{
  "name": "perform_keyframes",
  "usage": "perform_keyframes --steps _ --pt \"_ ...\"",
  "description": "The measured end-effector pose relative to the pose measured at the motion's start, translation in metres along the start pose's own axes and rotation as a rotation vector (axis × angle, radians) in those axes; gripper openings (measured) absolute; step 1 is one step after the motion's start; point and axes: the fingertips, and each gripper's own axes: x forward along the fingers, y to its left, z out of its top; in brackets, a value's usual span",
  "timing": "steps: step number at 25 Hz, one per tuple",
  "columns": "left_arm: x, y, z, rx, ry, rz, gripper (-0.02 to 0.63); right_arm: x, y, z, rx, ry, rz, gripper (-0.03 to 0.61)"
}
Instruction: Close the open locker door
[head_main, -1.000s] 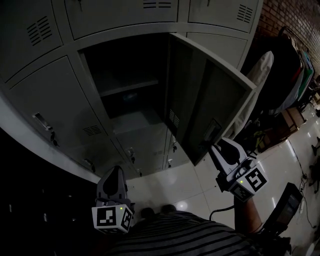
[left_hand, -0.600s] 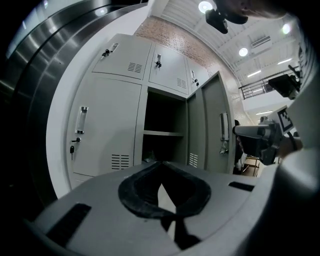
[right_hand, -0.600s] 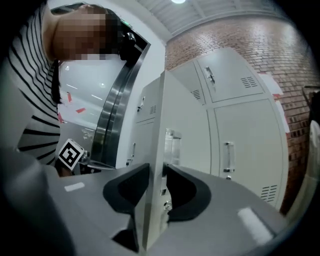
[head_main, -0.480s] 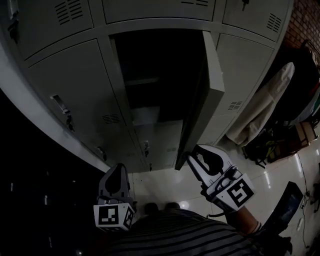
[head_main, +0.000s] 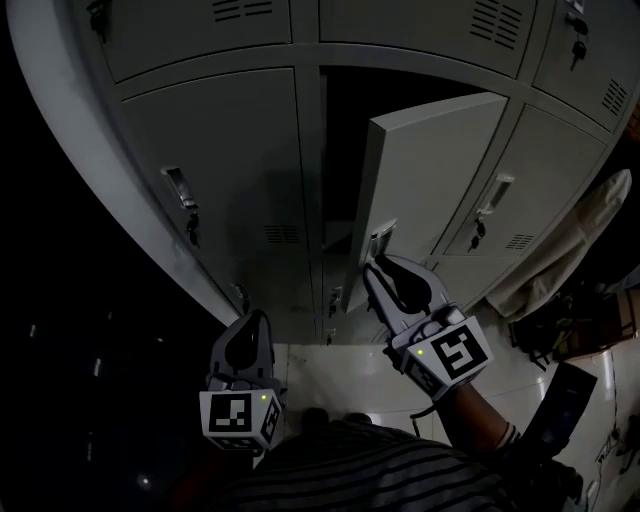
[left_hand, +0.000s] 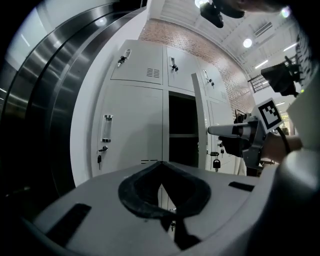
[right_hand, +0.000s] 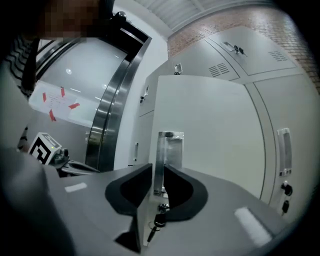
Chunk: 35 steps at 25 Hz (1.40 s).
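Note:
The grey locker door (head_main: 435, 170) stands partly ajar, with a dark gap of the compartment (head_main: 340, 150) showing to its left. My right gripper (head_main: 373, 265) is at the door's free edge beside the clear handle (head_main: 381, 243). In the right gripper view the jaws sit on either side of that edge, right gripper (right_hand: 158, 175) shut on it, with the handle (right_hand: 169, 155) and a hanging key (right_hand: 159, 220) showing in the gap. My left gripper (head_main: 258, 322) hangs low in front of the closed lockers, shut and empty (left_hand: 161, 172). From the left gripper view the door (left_hand: 202, 125) is seen edge-on.
Closed lockers with handles (head_main: 178, 190) (head_main: 495, 190) flank the open one. A dark steel column (left_hand: 45, 100) stands left of the bank. A pale covered object (head_main: 575, 240) leans at the right over glossy floor (head_main: 330, 380).
The door has swung from wide open to only partly ajar, and my right gripper has moved left with it. The left gripper has barely moved.

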Motion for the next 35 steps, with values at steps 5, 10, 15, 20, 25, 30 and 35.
perform_keyframes --steps 5,10,15,20,25,30,35 --pt "0.019 0.022 0.010 0.015 -0.028 0.013 0.003 0.042 -0.009 -0.005 -0.022 0.027 -0.013 0.074" --pt "0.044 0.035 0.022 0.024 -0.042 0.003 0.003 0.075 -0.026 -0.012 -0.023 0.037 -0.040 0.075" --pt "0.064 0.039 0.030 0.029 -0.053 -0.009 0.003 0.099 -0.040 -0.021 -0.018 0.065 -0.074 0.072" --pt "0.077 0.038 0.033 0.031 -0.058 -0.025 0.003 0.119 -0.051 -0.025 -0.021 0.082 -0.102 0.059" --pt "0.081 0.040 0.037 0.027 -0.068 -0.020 0.003 0.130 -0.062 -0.031 -0.025 0.110 -0.128 0.046" --pt "0.080 0.042 0.038 0.025 -0.071 -0.012 0.003 0.133 -0.063 -0.032 -0.040 0.116 -0.104 0.035" --pt "0.079 0.037 0.040 0.026 -0.067 -0.018 0.003 0.125 -0.062 -0.026 -0.017 0.104 -0.119 0.031"
